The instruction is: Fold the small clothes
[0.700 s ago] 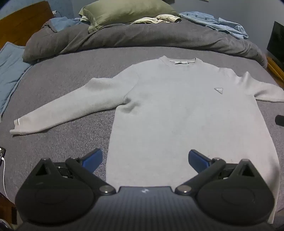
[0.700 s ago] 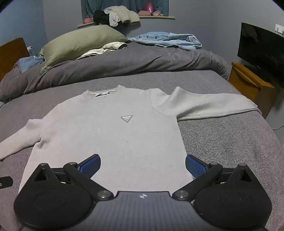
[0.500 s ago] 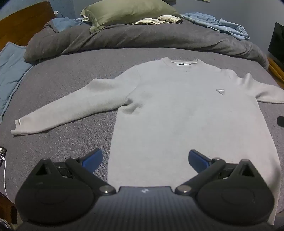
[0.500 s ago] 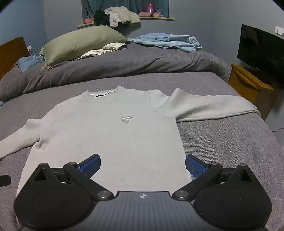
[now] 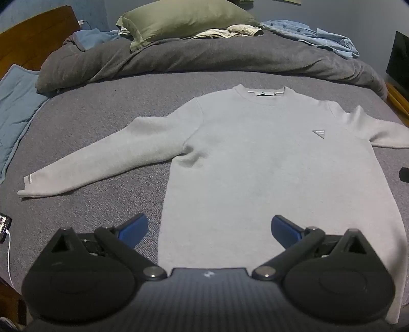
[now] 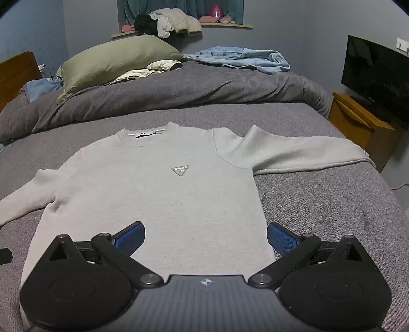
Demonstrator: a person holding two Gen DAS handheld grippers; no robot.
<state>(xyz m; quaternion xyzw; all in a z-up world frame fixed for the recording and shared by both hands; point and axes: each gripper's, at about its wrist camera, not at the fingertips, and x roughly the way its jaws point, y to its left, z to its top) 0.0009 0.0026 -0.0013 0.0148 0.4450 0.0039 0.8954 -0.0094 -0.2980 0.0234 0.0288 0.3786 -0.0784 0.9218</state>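
Grey knit fabric filled the left wrist view: a pale grey long-sleeved sweatshirt (image 5: 268, 163) lay flat, front up, on the dark grey bed cover (image 5: 102, 107), neckline away from the camera and both sleeves spread outward. Its small triangular chest patch (image 5: 319, 133) sat toward the right of the body. The left gripper (image 5: 209, 229) hovered over the hem's left corner with its blue-padded jaws spread wide, holding nothing; one pad hung above bare cover, the other above the cloth. Beyond the sweatshirt a rumpled dark grey duvet (image 5: 217, 56) crossed the bed, with an olive green pillow (image 5: 184, 20) and a crumpled light blue garment (image 5: 314, 38) on it.

From the right wrist view, the same sweatshirt (image 6: 158, 194) stretched ahead, its right sleeve reaching toward the bed's edge. The right gripper (image 6: 205, 236) hovered over the hem's right corner, jaws likewise spread wide and empty. A black flat television (image 6: 375, 76) stood on a wooden cabinet (image 6: 358, 120) beside the bed.
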